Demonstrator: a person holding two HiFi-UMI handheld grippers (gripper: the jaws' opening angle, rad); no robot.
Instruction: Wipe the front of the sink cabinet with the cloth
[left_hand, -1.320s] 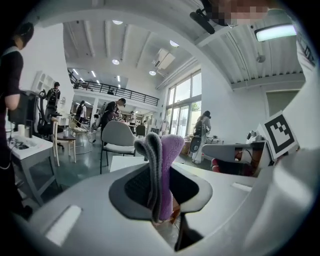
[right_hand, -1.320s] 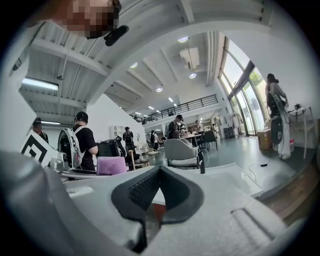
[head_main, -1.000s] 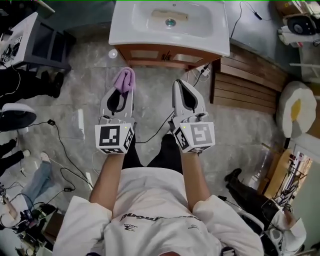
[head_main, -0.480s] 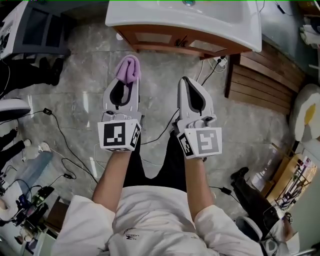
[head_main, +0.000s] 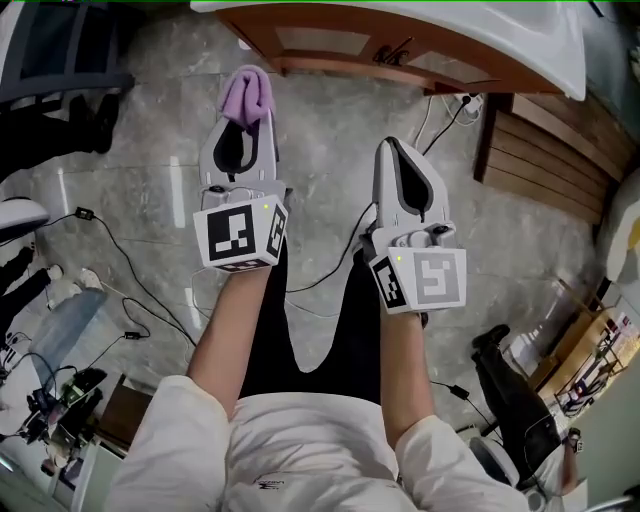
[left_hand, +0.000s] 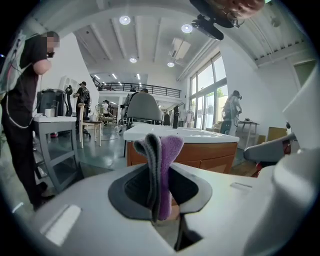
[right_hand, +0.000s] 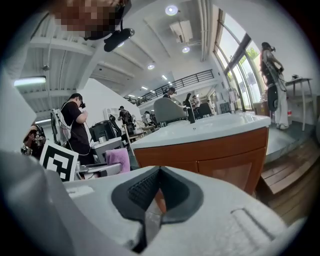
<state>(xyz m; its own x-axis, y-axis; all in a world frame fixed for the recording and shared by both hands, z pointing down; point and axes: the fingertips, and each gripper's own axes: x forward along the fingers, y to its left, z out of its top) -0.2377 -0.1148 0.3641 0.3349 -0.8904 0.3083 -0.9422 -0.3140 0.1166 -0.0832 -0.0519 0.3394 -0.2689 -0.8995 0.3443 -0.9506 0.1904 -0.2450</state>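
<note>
Now the cabinet (head_main: 330, 42) has drawn closer; the cloth (head_main: 247, 92), pinched by the fingers of the left gripper (head_main: 243, 125), sits just short of its front, so wiping looks imminent. On the right gripper (head_main: 400, 155) the fingers are pressed together, empty.

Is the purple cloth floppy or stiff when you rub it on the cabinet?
Probably floppy: the cloth sits folded and bunched in the left gripper. Likely light and soft; its fuzzy surface should squash flat against the cabinet.
</note>
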